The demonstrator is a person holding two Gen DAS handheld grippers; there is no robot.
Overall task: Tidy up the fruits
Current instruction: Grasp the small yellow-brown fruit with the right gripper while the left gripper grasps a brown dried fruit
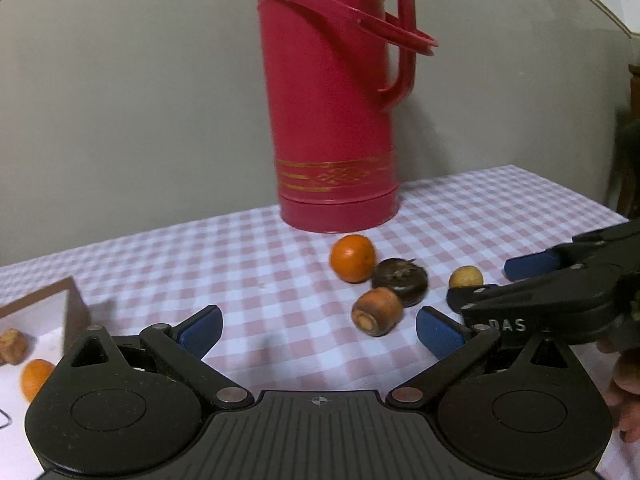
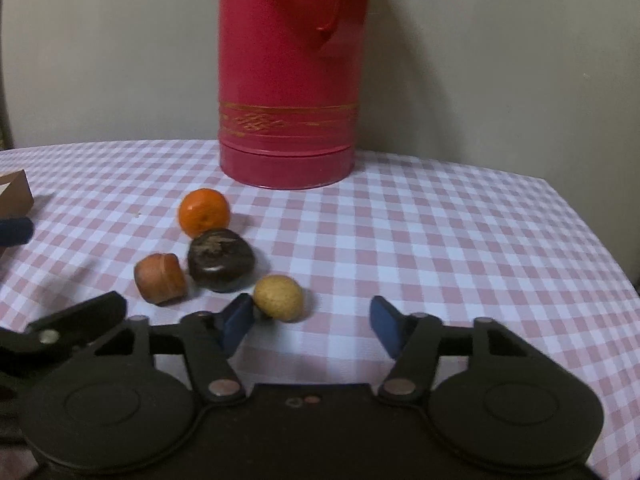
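The left tool (image 1: 318, 330) is hanging wide apart over the checked surface (image 1: 280, 264), gripping nothing. The right tool (image 2: 312, 322) is also gaping wide, its left pad just beside a tan round fruit (image 2: 279, 297). Farther off, a dark round fruit (image 2: 221, 259), a carrot stub (image 2: 160, 278) and a tangerine (image 2: 204, 212) are clustering before a red thermos (image 2: 288, 80); a box (image 1: 48, 320) at near left is holding another tangerine (image 1: 35, 376)

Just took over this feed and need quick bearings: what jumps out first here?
The tall red flask dominates, standing upright at the back of the checked cloth. Just in front of it lies a loose cluster: an orange, a dark fruit, a brown stub and a tan ball. Both tongs are open: the right tongs sit nearest the tan ball, and the left tongs are beside a tray already holding fruit.
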